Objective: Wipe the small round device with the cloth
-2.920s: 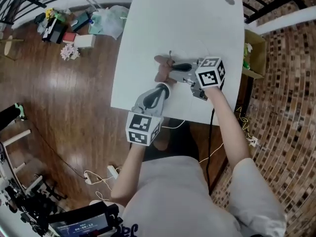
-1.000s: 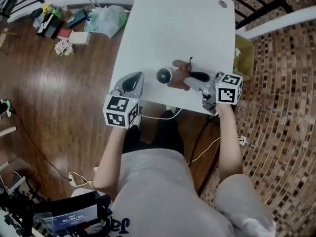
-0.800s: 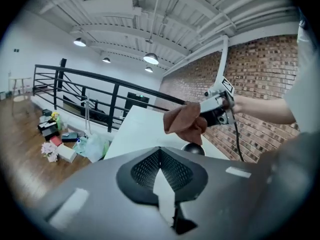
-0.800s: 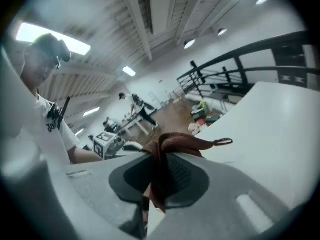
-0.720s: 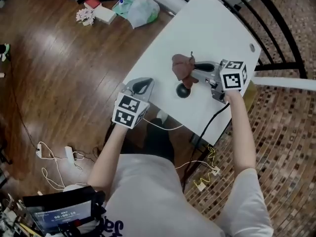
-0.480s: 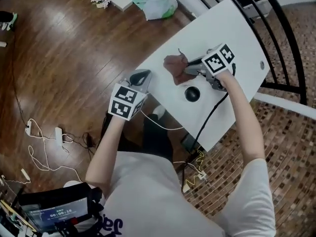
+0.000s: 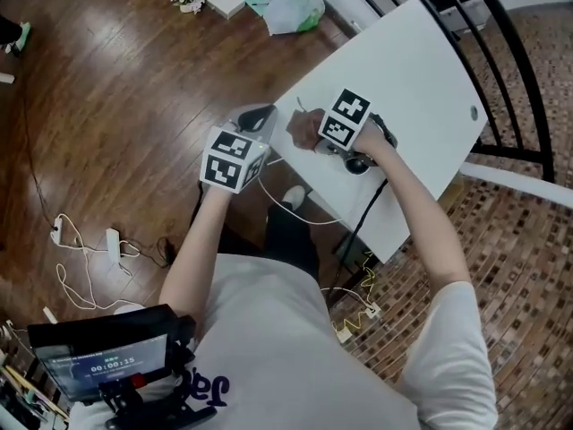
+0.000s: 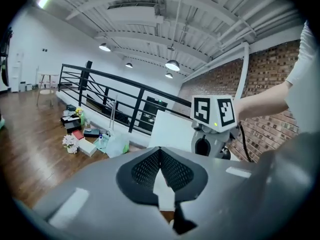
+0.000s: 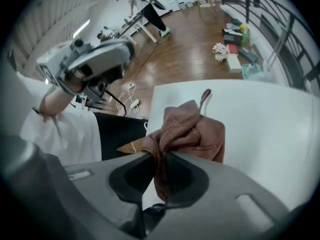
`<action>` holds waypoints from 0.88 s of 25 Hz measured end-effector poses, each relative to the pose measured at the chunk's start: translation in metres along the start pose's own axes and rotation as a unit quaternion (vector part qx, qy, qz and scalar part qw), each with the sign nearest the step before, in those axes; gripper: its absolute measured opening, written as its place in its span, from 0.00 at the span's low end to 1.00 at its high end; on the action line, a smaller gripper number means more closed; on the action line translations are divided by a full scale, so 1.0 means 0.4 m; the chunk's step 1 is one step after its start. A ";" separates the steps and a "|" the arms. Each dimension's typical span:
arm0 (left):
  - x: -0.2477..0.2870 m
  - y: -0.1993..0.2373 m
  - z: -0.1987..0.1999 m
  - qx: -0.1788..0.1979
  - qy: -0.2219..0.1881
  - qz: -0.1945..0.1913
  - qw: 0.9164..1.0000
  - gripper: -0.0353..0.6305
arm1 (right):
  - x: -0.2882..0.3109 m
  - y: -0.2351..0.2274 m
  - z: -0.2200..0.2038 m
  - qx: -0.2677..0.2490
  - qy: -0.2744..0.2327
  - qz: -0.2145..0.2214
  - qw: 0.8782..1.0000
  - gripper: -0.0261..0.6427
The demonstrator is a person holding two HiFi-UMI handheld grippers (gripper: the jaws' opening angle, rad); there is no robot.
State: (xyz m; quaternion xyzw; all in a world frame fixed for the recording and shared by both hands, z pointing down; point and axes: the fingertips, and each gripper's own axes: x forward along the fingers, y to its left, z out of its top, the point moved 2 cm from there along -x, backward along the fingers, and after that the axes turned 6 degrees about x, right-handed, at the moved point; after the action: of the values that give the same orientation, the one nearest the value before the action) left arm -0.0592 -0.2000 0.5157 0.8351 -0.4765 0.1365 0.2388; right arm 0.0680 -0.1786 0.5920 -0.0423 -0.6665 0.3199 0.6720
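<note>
Right tool (image 9: 160,159): clenched on the brown cloth (image 9: 187,131), which bunches ahead of its tips over the white surface (image 9: 260,129). Left tool (image 8: 160,154): jaws together, nothing between them. Small round device (image 7: 357,163): on the surface beneath the right tool's body, partly hidden by it.

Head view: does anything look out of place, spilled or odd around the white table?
Nothing on the table looks spilled or damaged. Only the floor is untidy: a heap of bags and boxes beside the table, and a power strip with loose cables near the person.
</note>
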 end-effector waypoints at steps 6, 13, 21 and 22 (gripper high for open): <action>-0.002 0.006 0.064 0.027 -0.003 -0.047 0.999 0.08 | -0.001 0.071 0.042 -0.083 -0.017 -0.140 0.987 0.10; -0.018 -0.034 0.053 0.051 0.003 -0.092 0.994 0.08 | 0.061 0.139 0.026 -0.080 -0.075 -0.304 0.946 0.10; 0.026 -0.093 0.010 0.065 0.032 -0.131 0.989 0.08 | 0.114 0.158 -0.121 0.100 -0.182 -0.315 0.926 0.10; 0.024 -0.096 0.008 0.067 0.034 -0.134 0.988 0.08 | 0.114 0.157 -0.145 0.118 -0.186 -0.312 0.924 0.10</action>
State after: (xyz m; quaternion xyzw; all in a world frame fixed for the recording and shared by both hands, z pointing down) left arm -0.0212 -0.1920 0.5069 0.9005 -0.3413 0.1630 0.2146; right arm 0.0938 -0.0852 0.5951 0.3084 -0.7164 0.1724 0.6017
